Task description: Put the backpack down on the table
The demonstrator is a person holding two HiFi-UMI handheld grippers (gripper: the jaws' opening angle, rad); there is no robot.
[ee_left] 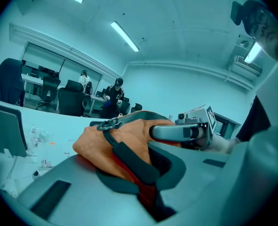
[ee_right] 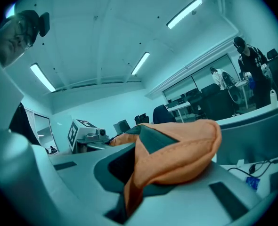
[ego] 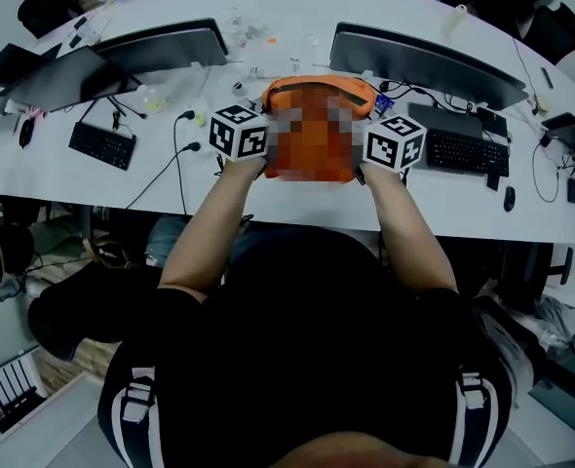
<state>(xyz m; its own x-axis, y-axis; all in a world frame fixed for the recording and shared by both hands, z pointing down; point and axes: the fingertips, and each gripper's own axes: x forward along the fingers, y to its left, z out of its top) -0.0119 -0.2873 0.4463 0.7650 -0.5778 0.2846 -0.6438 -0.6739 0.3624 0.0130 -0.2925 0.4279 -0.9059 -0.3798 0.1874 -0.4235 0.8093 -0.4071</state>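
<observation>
Item: orange backpack (ego: pixel 314 93), upright at the white table's (ego: pixel 443 203) near edge, whether resting I cannot tell. My left gripper (ee_left: pixel 134 173) at nine o'clock and right gripper (ee_right: pixel 139 185) at three o'clock each pinch its fabric. Step, I judge: set-down. Next: seat base flat, then release.

Long white curved counter (ego: pixel 297 208) in front of me carries two dark monitors (ego: pixel 166 45) and two keyboards (ego: pixel 101 145). Strip lights (ee_left: pixel 125 36) on pale ceiling; office chairs (ee_left: pixel 72 102) beyond.
</observation>
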